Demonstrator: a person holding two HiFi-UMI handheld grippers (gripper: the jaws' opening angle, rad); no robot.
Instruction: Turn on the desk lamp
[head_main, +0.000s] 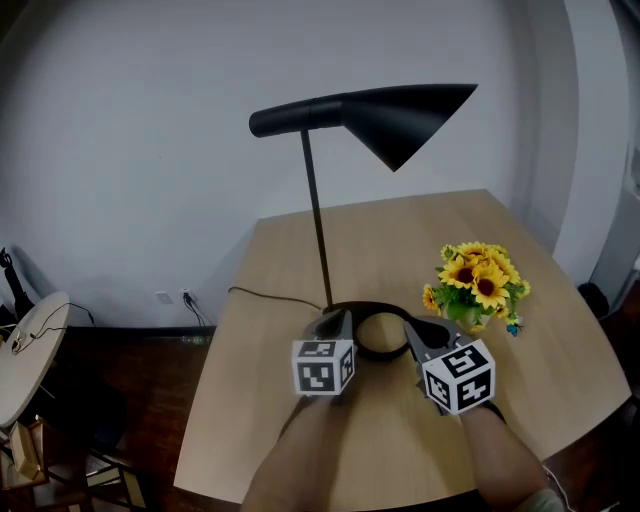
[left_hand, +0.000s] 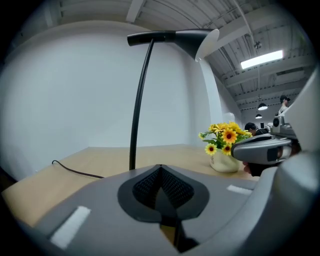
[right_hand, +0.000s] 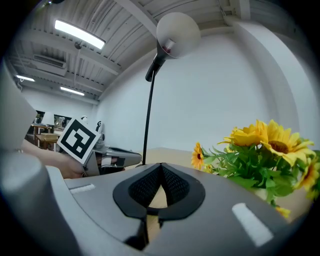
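The black desk lamp stands on the wooden table, its cone shade dark and unlit. Its ring base lies just beyond both grippers. My left gripper is at the base's left side and my right gripper at its right side; whether either touches it cannot be told. Both are shut with nothing held. The left gripper view has the pole straight ahead of the shut left gripper. In the right gripper view the shade hangs above the shut right gripper.
A white pot of sunflowers stands right of the base, close to the right gripper. The lamp's cable runs off the table's left edge. A round white table stands on the floor at far left.
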